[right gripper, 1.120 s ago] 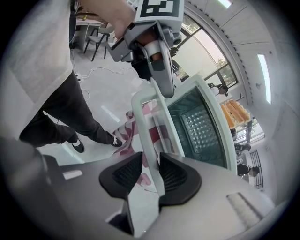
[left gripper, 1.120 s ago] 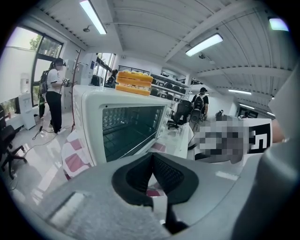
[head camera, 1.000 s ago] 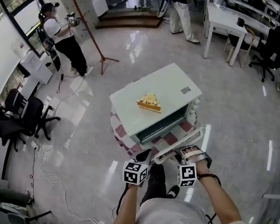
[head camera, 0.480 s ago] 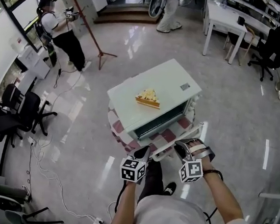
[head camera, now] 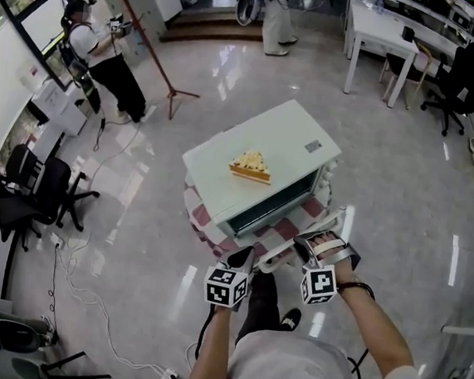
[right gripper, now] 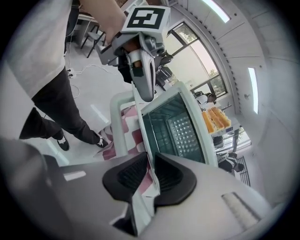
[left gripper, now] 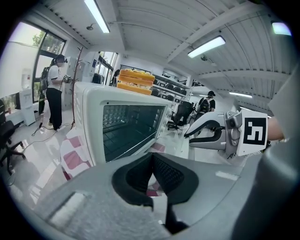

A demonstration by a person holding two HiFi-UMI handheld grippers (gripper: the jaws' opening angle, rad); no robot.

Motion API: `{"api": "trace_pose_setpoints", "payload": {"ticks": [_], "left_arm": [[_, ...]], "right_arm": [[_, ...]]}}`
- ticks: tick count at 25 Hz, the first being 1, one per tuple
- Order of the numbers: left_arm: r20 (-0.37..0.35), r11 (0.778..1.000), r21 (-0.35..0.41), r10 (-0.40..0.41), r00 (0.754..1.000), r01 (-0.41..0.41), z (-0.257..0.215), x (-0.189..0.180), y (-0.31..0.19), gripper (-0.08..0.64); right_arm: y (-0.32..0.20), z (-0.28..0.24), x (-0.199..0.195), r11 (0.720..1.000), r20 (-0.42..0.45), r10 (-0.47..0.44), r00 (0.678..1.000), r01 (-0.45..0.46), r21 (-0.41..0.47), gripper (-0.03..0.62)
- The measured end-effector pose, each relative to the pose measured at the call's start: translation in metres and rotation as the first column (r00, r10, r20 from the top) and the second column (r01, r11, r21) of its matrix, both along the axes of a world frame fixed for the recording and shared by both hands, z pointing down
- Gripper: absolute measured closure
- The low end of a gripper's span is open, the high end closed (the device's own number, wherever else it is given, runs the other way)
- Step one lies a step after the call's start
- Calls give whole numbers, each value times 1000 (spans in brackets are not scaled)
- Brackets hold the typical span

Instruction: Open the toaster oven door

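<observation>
— How many ovens?
— One toaster oven (head camera: 282, 151), with one door (right gripper: 146, 143), on one checked cloth (head camera: 209, 223).
— And on top?
— One cake slice (head camera: 250, 167).
— Grippers?
— Two: the left gripper (head camera: 244, 262) and the right gripper (head camera: 305, 248), with two marker cubes (head camera: 227, 288), one on each.
— Other people?
— Two in the head view: one person (head camera: 99, 59) by the windows, another person (head camera: 274, 17) far off. The black office chairs (head camera: 33, 190) I can't count surely.
</observation>
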State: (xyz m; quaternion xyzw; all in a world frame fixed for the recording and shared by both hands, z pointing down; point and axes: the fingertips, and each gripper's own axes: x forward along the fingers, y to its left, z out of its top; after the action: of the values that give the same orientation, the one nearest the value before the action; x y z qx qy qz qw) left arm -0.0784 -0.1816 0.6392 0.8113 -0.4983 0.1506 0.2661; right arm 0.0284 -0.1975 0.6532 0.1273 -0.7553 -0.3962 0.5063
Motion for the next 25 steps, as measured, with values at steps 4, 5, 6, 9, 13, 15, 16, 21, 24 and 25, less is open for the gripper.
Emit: {"api": "trace_pose_setpoints", "payload": {"ticks": [4, 5, 6, 9, 13, 15, 16, 21, 24, 25], "left_arm": [[17, 1000, 3, 14, 1000, -14, -2, 2, -1, 558], [21, 1000, 5, 18, 1000, -18, -3, 3, -1, 558], [24, 1000, 7, 21, 1000, -21, -4, 4, -1, 558], [16, 999, 8, 35, 999, -35, -6, 9, 1, 558], [9, 999, 2, 54, 998, -54, -2, 19, 7, 558], [12, 998, -9, 58, 998, -58, 3, 21, 12, 558], [14, 998, -14, 58, 998, -58, 5, 22, 14, 558], [26, 998, -34, 53, 998, -52, 11, 26, 28, 558], [35, 998, -39, 50, 998, -48, 12, 27, 37, 558], [41, 998, -42, 49, 998, -47, 13, 27, 41, 558]], "right_arm": [[3, 6, 4, 999, -56, -27, 998, 28, 20, 546], [6, 8, 4, 999, -65, -36, 997, 37, 14, 548], [8, 11, 6, 999, -78, -41, 996, 42, 12, 549], [17, 22, 12, 999, -97, -48, 994, 48, -4, 552], [20, 24, 20, 996, -136, -65, 989, 72, 45, 554], [24, 30, 22, 995, -148, -78, 986, 86, 46, 555], [27, 33, 23, 995, -153, -83, 985, 91, 46, 555], [34, 45, 28, 993, -175, -93, 980, 104, 58, 555], [40, 55, 33, 991, -225, -103, 969, 120, 61, 555], [42, 58, 34, 991, -232, -102, 967, 119, 60, 554]]}}
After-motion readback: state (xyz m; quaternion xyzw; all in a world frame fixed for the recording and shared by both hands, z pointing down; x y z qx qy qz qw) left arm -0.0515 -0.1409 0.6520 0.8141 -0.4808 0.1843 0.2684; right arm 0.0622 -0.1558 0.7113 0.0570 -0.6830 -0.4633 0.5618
